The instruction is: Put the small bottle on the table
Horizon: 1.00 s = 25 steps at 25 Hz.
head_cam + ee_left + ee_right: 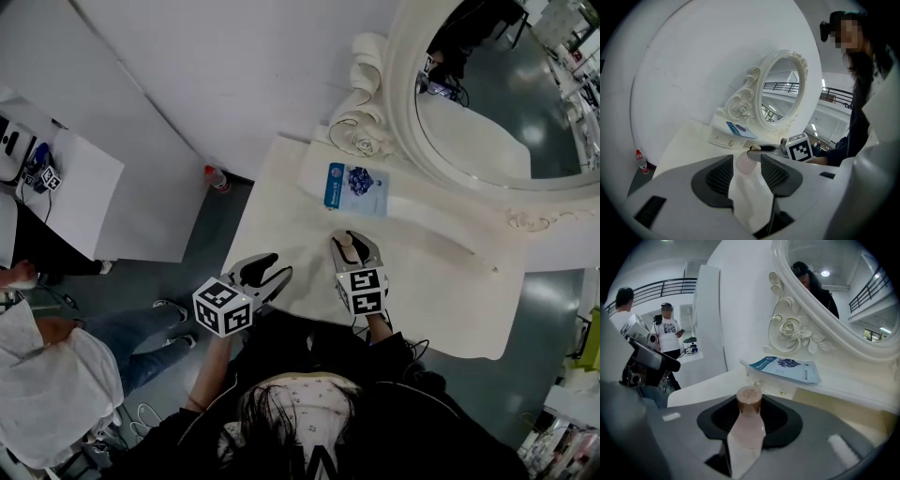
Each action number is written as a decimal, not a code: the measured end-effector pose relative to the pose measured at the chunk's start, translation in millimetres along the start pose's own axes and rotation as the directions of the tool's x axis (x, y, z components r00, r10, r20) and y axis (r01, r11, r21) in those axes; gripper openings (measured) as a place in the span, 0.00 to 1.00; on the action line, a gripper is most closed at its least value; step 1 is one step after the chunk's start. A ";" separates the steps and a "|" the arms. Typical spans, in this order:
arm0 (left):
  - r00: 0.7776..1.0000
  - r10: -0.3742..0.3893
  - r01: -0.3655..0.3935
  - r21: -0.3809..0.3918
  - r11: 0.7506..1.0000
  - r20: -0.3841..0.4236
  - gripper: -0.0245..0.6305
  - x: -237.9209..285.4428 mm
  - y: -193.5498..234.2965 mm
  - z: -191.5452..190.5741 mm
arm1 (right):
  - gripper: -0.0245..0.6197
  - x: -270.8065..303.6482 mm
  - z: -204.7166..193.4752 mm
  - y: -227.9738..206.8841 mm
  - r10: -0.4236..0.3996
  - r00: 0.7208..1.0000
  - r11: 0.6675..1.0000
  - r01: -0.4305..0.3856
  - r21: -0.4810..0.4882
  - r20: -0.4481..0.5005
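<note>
My right gripper (352,247) hovers over the near part of the white vanity table (441,281), shut on a small pale bottle with a brown cap (749,401) that points toward the mirror. In the head view only the beige cap (349,242) shows between its fingers. My left gripper (267,272) hangs at the table's left front edge. It is shut on another small pale bottle with a pinkish cap (745,165). Neither bottle touches the tabletop. The right gripper's marker cube (799,147) shows beside the left one.
An ornate white mirror (487,94) stands at the back of the table on a raised drawer shelf. A blue packet (354,187) lies on that shelf. A red-capped bottle (216,178) stands on the floor to the left. A seated person (47,375) and a side table (66,187) are further left.
</note>
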State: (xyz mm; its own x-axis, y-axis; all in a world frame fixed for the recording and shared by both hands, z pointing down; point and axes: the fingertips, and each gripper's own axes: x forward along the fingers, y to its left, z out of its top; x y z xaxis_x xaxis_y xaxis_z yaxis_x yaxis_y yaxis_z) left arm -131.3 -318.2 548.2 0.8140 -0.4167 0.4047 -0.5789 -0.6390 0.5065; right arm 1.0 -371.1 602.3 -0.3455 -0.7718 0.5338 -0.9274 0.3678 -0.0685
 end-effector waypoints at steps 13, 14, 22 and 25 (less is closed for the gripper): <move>0.999 -0.044 0.044 0.028 0.999 0.004 0.32 5.6 -5.0 6.8 | 0.27 2.1 0.6 0.1 0.021 0.997 0.999 -0.018 -0.038 0.068; 0.999 -0.046 0.046 0.030 0.998 0.005 0.32 5.4 -4.9 7.5 | 0.27 3.7 1.2 -1.1 0.020 0.997 0.999 -0.017 -0.039 0.070; 0.998 -0.057 0.057 0.046 0.997 0.010 0.32 1.7 -5.9 9.9 | 0.27 23.3 9.8 -16.7 -0.007 0.997 0.999 0.010 -0.035 0.081; 0.998 -0.061 0.060 0.050 0.997 0.010 0.32 -0.6 -7.3 9.5 | 0.27 27.5 12.4 -20.5 -0.017 0.996 0.999 0.019 -0.027 0.084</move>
State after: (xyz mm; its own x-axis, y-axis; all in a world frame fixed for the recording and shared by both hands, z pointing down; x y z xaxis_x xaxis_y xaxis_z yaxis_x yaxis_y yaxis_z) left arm -127.1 -319.4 536.9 0.8480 -0.3836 0.3657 -0.5259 -0.6945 0.4910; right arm 8.8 -406.3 607.9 -0.3404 -0.8190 0.4619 -0.9298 0.3664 -0.0355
